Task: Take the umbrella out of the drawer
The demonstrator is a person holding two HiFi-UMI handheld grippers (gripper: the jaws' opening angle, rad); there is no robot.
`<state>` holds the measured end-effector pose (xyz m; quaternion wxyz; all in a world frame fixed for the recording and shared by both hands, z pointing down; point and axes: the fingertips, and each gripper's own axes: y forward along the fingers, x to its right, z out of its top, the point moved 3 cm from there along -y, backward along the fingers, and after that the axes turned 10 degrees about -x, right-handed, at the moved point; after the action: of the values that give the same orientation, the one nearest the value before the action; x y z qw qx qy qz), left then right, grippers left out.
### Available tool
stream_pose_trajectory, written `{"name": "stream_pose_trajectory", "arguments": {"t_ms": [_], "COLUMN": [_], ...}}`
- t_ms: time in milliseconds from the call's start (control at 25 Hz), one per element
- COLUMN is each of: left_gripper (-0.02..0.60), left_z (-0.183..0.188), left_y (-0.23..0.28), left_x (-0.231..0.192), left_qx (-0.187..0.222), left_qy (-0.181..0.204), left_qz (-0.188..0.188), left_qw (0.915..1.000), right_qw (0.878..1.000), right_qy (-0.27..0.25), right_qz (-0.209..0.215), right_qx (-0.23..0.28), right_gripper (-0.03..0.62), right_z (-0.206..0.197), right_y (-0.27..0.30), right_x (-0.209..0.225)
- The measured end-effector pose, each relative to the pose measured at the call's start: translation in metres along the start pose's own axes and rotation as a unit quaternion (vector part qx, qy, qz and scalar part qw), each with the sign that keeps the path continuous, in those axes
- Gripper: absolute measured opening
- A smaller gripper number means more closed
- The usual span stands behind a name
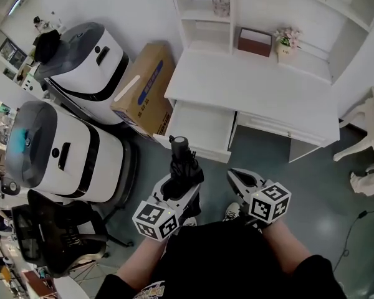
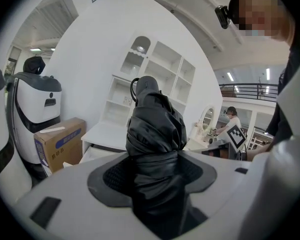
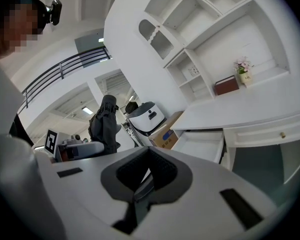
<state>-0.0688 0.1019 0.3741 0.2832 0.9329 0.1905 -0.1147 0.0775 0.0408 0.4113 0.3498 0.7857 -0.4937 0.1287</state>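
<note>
Black folded umbrella (image 1: 182, 164) is out of the drawer (image 1: 202, 126), upright in front of the person's lap. Left gripper (image 1: 177, 192) is clamped on its bunched canopy, knobbed end with a loop pointing up. Probably light; the fabric is soft and slick over a stiff core, so squeeze on the core, not loose folds. Right gripper (image 1: 244, 180) is just beside it, jaws together, nothing in them. Drawer is open under the white desk (image 1: 262, 95). Cardboard box (image 1: 143, 89) left of the desk has a blue label, print too small to read.
</note>
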Motion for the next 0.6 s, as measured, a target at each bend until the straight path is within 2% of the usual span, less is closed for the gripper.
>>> {"name": "stream_pose_trajectory", "arguments": {"t_ms": [320,600], "left_gripper": [0.264,0.264], "left_z": [-0.011,-0.028], "left_y": [-0.032,-0.051], "left_x": [-0.034,-0.047], "left_qx": [-0.014,-0.027], "left_qy": [0.012,0.016], "left_qz": [-0.043,-0.078], "left_qw": [0.9989,0.9964], "right_qw": [0.999,0.997], "right_qy": [0.024,0.036], "right_qz": [-0.041,-0.070], "right_qx": [0.020,0.024], "right_gripper": [0.002,0.002], "right_z": [-0.022,-0.048], "right_y": [0.024,0.032], "right_x": [-0.040,-0.071]}}
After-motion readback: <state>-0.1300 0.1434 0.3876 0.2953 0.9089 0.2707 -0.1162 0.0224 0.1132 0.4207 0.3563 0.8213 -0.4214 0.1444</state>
